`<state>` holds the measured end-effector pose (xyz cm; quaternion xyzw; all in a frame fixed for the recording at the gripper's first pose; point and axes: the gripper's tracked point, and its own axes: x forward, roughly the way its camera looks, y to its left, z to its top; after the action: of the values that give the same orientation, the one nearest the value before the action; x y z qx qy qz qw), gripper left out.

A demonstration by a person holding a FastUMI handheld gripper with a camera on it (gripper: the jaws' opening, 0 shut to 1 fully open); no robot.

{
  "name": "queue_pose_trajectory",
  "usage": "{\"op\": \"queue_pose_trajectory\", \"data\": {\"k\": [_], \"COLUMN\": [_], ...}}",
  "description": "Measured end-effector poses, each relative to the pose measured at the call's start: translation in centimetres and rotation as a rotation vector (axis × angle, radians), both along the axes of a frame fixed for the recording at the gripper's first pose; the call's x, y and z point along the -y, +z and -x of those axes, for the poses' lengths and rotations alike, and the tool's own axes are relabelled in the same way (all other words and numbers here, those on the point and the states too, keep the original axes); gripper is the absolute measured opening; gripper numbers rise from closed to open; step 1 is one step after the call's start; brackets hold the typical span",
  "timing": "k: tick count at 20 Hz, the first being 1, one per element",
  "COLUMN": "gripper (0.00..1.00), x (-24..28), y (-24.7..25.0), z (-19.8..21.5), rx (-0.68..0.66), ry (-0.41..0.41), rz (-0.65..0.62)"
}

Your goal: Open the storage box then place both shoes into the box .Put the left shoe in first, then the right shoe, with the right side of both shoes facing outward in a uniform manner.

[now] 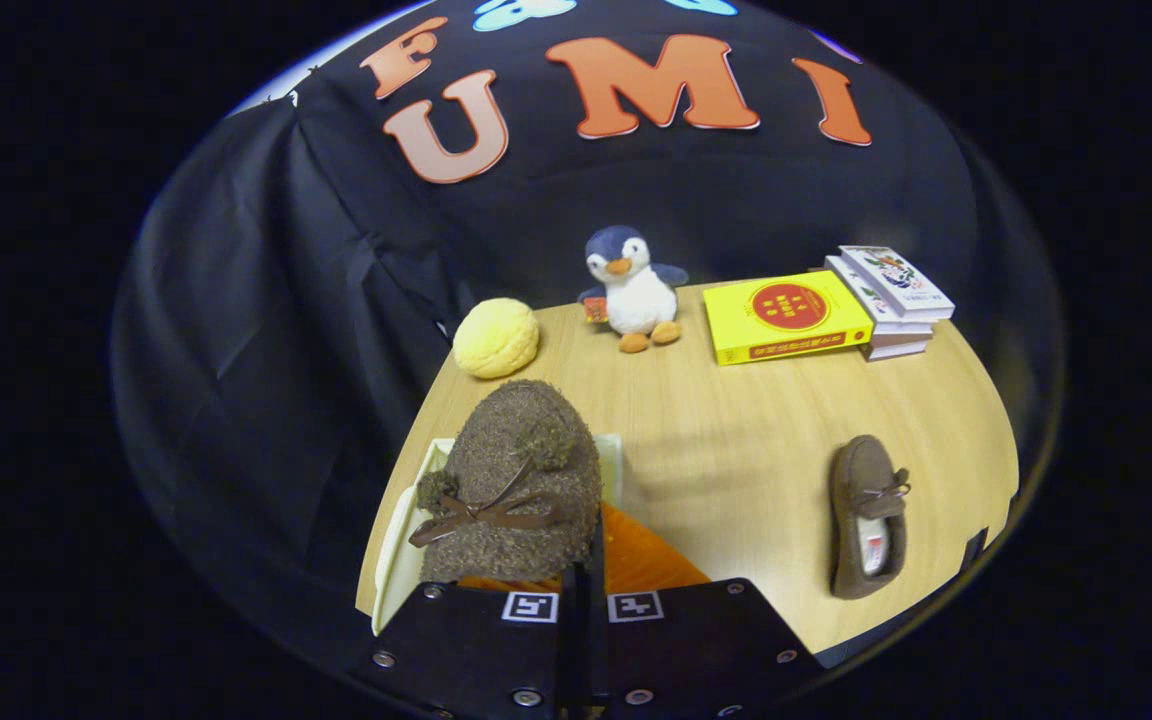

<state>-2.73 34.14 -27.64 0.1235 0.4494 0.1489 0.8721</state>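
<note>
Gripper point(576, 590) fingers closed, pinching the brown fuzzy slipper point(516, 480) just ahead, over the cream storage box point(398, 540). Likely first-shoe placement; next: lower, release, then fetch the second slipper point(868, 515) well right.

Gripper point(584, 560) sits near the worktop's left front edge, over its front part. Jaws almost together, pinching a fuzzy brown shoe point(516, 480), w/ toe pointing away.
</note>
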Motion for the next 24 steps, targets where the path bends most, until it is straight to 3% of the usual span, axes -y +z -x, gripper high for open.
{"op": "queue_pose_trajectory", "data": {"k": [9, 15, 17, 18, 23, 24], "gripper": [0.05, 0.11, 0.24, 0.38, 0.66, 0.77], "x": [-7.8, -9.8, -10.8, -10.8, -9.6, -8.9], "y": [-9.0, -12.5, -12.5, -12.3, -7.9, -6.4], "z": [2.0, 3.8, 5.0, 5.8, 5.9, 5.7], "rx": [-0.198, -0.371, -0.414, -0.426, -0.413, -0.39], "ry": [0.07, 0.091, 0.118, 0.133, 0.166, 0.171], "rz": [0.141, 0.121, 0.052, 0.032, -0.146, -0.178]}}
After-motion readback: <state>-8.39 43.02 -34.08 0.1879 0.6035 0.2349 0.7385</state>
